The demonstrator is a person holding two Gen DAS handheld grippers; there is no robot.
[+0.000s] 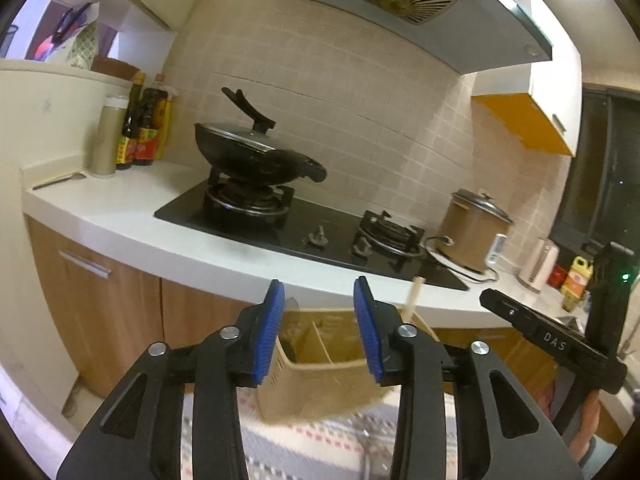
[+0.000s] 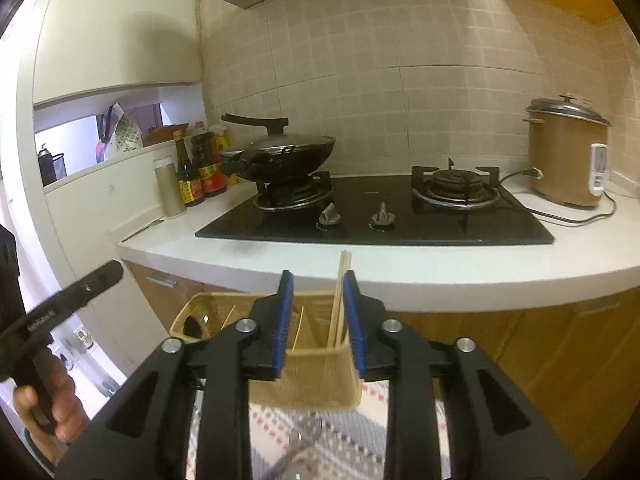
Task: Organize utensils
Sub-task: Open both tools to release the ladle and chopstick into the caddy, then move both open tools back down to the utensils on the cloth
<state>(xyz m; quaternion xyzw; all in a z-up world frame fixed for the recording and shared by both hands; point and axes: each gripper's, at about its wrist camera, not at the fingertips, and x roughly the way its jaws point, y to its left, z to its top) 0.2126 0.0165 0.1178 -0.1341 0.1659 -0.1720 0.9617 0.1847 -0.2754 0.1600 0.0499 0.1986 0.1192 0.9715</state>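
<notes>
Both tongs, left (image 1: 319, 308) and right (image 2: 317, 312), stand part open and empty above the holder (image 2: 312, 372). It sits on a patterned cloth (image 2: 360, 440), chopsticks (image 2: 340, 300) in its right compartment. Next utensil: grip mid-handle, lower upright. Behind: white desk (image 2: 440, 276), hob (image 2: 376, 216), wok (image 2: 288, 156).

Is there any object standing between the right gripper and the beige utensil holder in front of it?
Nothing visible stands in the way. The right gripper is open and empty, and the utensil holder sits directly ahead on the patterned cloth. The wooden chopsticks stand inside the holder, not before it.
</notes>
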